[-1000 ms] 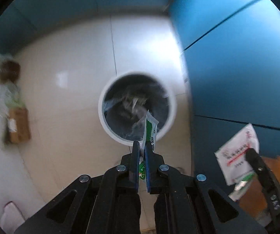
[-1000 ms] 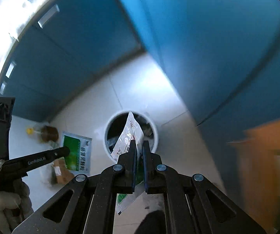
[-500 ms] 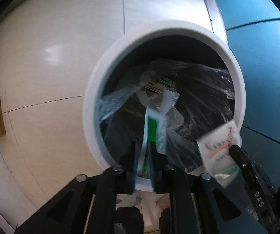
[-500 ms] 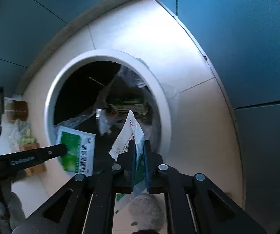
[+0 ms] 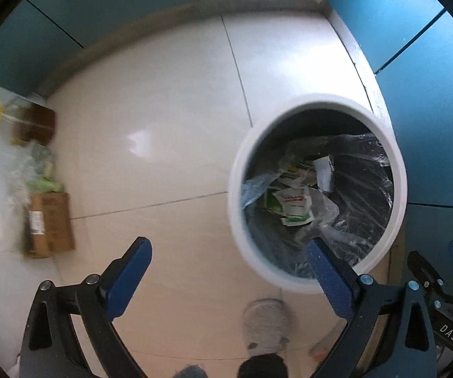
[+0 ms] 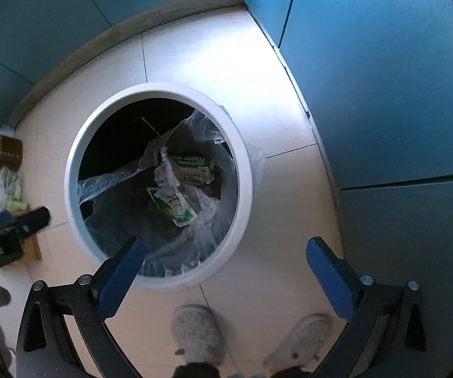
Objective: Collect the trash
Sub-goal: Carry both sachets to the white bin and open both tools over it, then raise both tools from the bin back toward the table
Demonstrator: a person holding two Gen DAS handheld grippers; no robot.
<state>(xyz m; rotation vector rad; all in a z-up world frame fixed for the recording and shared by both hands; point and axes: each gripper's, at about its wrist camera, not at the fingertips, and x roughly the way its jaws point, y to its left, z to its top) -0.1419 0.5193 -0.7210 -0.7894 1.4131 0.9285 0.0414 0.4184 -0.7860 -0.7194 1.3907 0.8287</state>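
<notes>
both tools, left tool (image 5: 229, 277) and right tool (image 6: 226, 271), gape wide, empty, over one bin (image 6: 245, 170).

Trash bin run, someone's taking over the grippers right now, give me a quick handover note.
Left gripper: open, empty, beside the bin.
Right gripper: open, empty, above the bin's near rim.
White trash bin: on the tile floor by the blue cabinets; red-and-white sachet, green-and-white packets and a green box lie inside on the liner.
Done: nothing is in either gripper; packets sit in the bin.
Left: cardboard box, plastic bag and brown roll on the floor, if they count as trash.
</notes>
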